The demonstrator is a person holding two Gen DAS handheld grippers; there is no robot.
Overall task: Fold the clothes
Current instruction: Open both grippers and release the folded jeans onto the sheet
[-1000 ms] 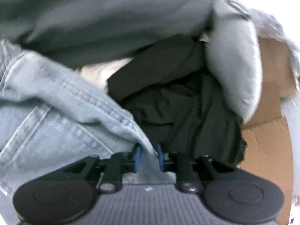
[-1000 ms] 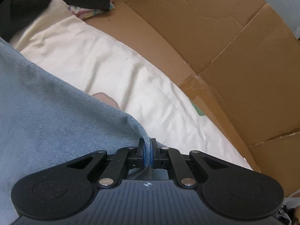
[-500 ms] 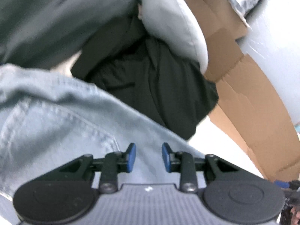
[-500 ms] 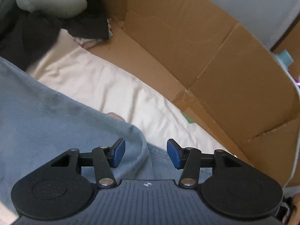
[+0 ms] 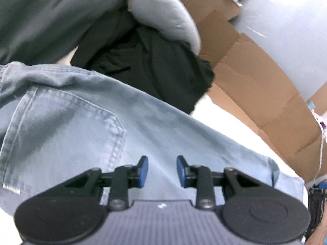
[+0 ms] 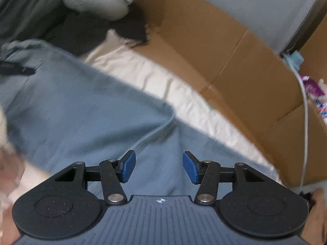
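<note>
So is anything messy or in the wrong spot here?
Yes. The black garment lies crumpled in a heap beyond the jeans, partly under a grey cushion, not folded. The cardboard beside the white sheet is creased and torn at its seams. The jeans lie flat, and both tongs are open above them.

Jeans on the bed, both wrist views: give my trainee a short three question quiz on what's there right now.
1. True or false: the left gripper is pinching the jeans.
2. What lies right behind the jeans in the left wrist view: A) black garment, B) red towel, C) shoes?
3. What brown thing borders the white sheet?

Key: 1 false, its jaws stand apart. 2 A. 3 the cardboard.
</note>
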